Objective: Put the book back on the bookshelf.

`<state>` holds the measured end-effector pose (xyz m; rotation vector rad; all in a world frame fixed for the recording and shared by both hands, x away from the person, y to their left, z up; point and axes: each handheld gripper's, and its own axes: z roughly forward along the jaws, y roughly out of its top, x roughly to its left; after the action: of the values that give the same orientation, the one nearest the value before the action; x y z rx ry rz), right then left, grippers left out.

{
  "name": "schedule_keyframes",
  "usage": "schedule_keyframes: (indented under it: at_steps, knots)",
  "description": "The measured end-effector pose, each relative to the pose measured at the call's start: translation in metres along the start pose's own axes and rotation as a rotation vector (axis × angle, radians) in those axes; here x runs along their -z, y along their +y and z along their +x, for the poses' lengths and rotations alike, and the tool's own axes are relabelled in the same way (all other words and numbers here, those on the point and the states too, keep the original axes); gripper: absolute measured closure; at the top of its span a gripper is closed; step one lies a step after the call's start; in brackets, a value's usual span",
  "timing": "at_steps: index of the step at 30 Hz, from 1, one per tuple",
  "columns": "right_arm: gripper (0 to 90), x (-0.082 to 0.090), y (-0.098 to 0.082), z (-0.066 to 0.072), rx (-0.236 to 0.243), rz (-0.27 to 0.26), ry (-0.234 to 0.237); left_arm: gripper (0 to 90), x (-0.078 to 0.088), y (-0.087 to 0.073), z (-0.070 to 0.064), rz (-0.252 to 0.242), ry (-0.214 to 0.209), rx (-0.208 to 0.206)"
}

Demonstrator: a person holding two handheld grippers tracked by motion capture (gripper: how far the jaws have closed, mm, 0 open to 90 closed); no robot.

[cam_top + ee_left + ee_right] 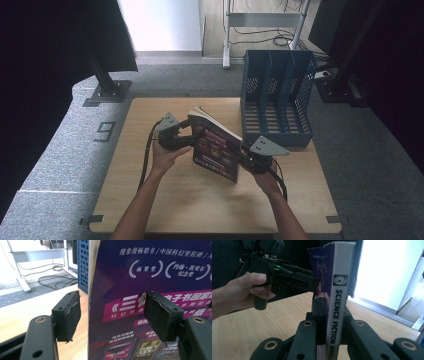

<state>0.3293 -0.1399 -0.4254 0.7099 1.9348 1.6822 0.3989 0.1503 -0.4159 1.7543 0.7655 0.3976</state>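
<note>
Purple book [216, 149] upright over your table [165, 210] | your right gripper [327, 315] clamps its spine | your left gripper [112, 315] spread wide, pads [71, 315] off the cover

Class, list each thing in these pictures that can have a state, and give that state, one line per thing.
Book: closed, held upright above the table, spine clamped.
Right gripper: shut on the book's spine.
Left gripper: open, pads off the book's cover.
Blue file rack: upright, compartments empty.
Table: bare wood under the hands.
</note>
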Motion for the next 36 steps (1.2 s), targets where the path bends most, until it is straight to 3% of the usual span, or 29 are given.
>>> schedule_keyframes:
  at_steps: [5,9,10,14,22,25,36]
  knots:
    - [80.6,-0.001,0.0,0.0,0.003,-0.001,0.006,31.1,-0.001,0.0,-0.001,-0.002,-0.031,0.003]
    - [79.1,-0.001,0.0,-0.002,-0.004,-0.005,0.019,31.9,-0.001,0.0,-0.001,0.0,-0.031,0.005]
    - [75.3,-0.002,0.0,-0.003,-0.013,-0.01,0.037,32.6,-0.001,0.0,-0.001,0.0,-0.034,0.008]
    - [72.3,-0.008,0.002,-0.002,-0.007,0.016,0.037,33.0,0.0,0.0,-0.001,0.001,-0.037,0.008]
    - [71.9,-0.022,0.003,-0.002,-0.002,0.057,0.011,33.4,0.001,0.0,-0.001,0.003,-0.039,0.012]
    - [75.8,-0.03,0.002,-0.002,-0.015,0.091,-0.018,33.5,0.002,0.0,-0.001,0.008,-0.037,0.011]
    - [81.6,-0.03,0.003,-0.004,-0.053,0.108,-0.063,33.1,0.005,-0.001,-0.006,0.02,-0.022,-0.003]
